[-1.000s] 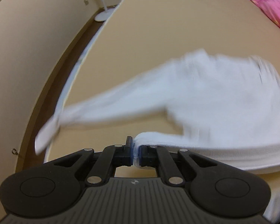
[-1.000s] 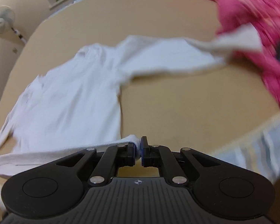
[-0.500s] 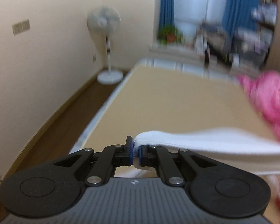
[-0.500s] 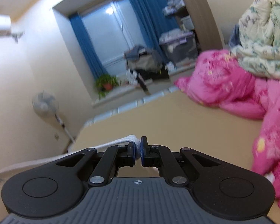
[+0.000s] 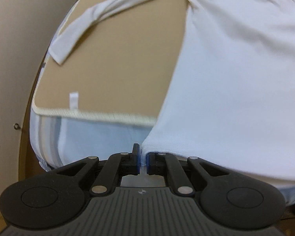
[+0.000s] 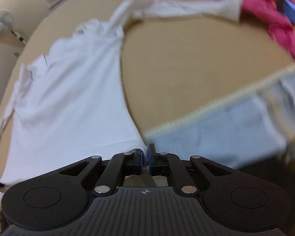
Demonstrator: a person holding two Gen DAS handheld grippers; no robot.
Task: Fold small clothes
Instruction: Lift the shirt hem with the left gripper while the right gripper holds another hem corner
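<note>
White shirt [image 6: 72, 98] spread on tan mattress [image 6: 186, 74]; pink quilt [image 6: 281, 21] touching sleeve.

Soft, even indoor light, fairly bright, with no glare and only faint shadows. Both fisheye views bend strongly at the edges. The white shirt [image 5: 236, 82] and pink blanket [image 6: 281, 17] smear with motion blur, while the black gripper bodies at the bottom stay sharp.

Honestly there's nothing readable anywhere in these two views. The little white tag [image 5: 73, 100] sewn at the mattress edge looks blank from here, and the only mark on each black gripper body is a tiny crosshair symbol [image 5: 141, 192], with no letters or numbers on it.
</note>
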